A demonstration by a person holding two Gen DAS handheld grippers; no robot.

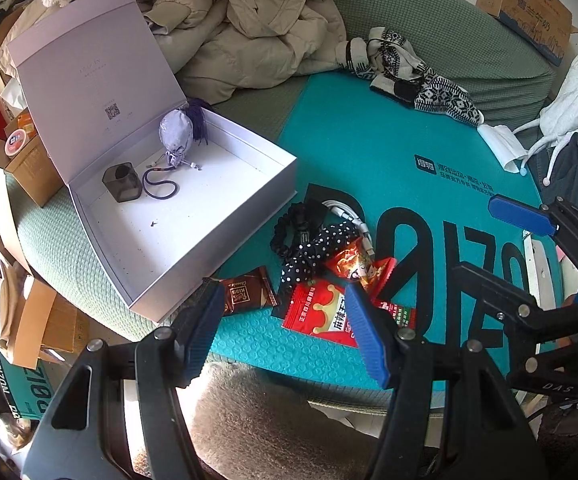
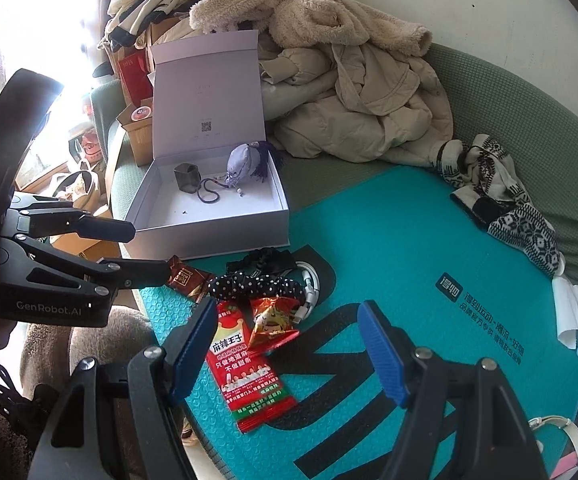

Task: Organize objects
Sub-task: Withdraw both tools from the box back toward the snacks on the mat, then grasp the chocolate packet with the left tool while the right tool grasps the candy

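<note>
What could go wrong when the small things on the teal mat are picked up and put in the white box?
The snack packets overlap: the orange packet lies on the red packet, so the fingers may take both or neither. The white cable runs under the dotted scrunchie and may drag it along. The left gripper and right gripper, both open, hover near the same pile and could collide.

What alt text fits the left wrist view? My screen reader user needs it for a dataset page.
The open left gripper hovers over a teal foam mat strewn with a red snack packet, a brown chocolate wrapper and a black polka-dot scrunchie. An open white lidded box beside them holds a lilac drawstring pouch.
</note>
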